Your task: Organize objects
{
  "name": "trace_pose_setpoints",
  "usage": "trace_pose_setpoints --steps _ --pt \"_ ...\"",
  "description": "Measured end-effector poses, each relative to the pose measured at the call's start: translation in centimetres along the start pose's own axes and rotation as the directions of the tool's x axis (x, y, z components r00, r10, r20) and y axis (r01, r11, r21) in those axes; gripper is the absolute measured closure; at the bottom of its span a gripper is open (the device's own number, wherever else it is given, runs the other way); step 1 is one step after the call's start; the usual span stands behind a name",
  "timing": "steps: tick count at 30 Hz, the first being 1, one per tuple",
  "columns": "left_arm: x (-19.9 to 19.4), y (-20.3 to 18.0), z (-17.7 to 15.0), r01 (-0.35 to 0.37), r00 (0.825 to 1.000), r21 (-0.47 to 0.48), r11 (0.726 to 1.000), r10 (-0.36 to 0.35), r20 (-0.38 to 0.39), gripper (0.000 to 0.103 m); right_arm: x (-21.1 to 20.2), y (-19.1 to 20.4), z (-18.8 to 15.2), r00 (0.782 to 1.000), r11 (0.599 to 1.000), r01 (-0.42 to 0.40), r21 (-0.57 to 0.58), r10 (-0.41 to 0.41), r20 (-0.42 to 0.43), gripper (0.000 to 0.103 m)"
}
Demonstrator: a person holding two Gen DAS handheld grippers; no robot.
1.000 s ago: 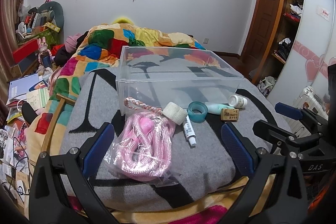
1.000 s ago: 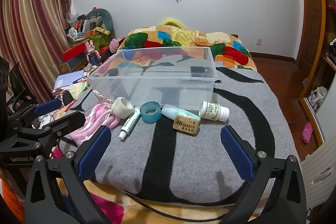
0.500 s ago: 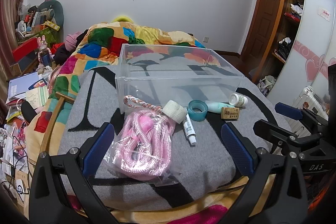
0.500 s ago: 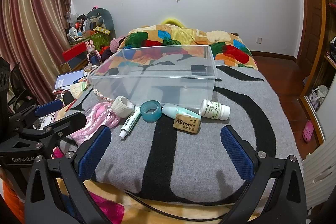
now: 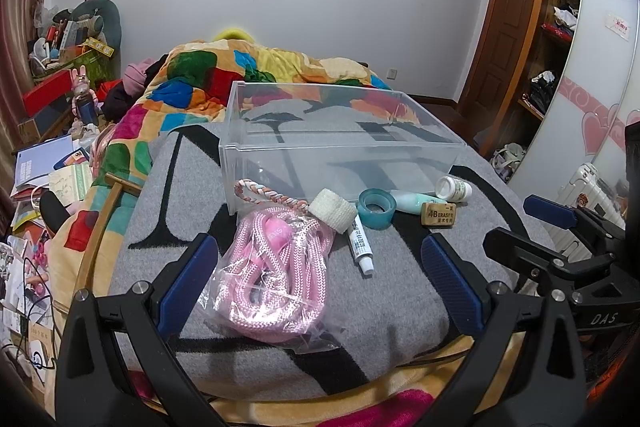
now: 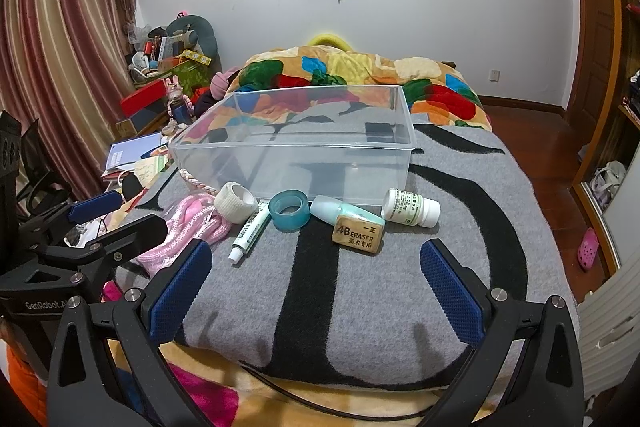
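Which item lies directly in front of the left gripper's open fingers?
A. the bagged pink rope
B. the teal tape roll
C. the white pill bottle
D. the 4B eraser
A: in the left wrist view the bagged pink rope sits between the spread fingers of the left gripper, on the grey blanket.

Bed (image 6: 460, 267) is carrying a grey blanket with black lines (image 5: 400, 299), lying over a patchwork quilt (image 5: 188, 83). A clear plastic bin (image 5: 340, 163) is sitting on the blanket. Lying in a row just in front of it: bagged pink rope (image 5: 276, 271), braided cord (image 5: 264, 192) touching the bin's corner, white tape roll (image 5: 334, 214), small tube (image 5: 361, 247), teal tape ring (image 5: 376, 208), teal bottle (image 5: 412, 198), eraser (image 5: 439, 215) leaning against that bottle, white pill bottle (image 5: 454, 188).
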State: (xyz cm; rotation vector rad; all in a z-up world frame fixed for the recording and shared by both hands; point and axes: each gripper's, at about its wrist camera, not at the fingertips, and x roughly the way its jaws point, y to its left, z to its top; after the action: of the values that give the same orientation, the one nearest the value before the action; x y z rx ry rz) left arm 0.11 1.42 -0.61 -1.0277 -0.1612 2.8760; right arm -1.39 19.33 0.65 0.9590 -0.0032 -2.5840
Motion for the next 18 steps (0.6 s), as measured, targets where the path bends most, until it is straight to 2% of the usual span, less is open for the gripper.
trace_pose_setpoints --steps 18 --pt "0.03 0.10 -0.26 0.003 1.000 -0.003 1.000 -0.003 -0.004 0.000 -0.10 0.22 -0.03 1.000 1.000 -0.011 0.006 0.011 -0.007 0.000"
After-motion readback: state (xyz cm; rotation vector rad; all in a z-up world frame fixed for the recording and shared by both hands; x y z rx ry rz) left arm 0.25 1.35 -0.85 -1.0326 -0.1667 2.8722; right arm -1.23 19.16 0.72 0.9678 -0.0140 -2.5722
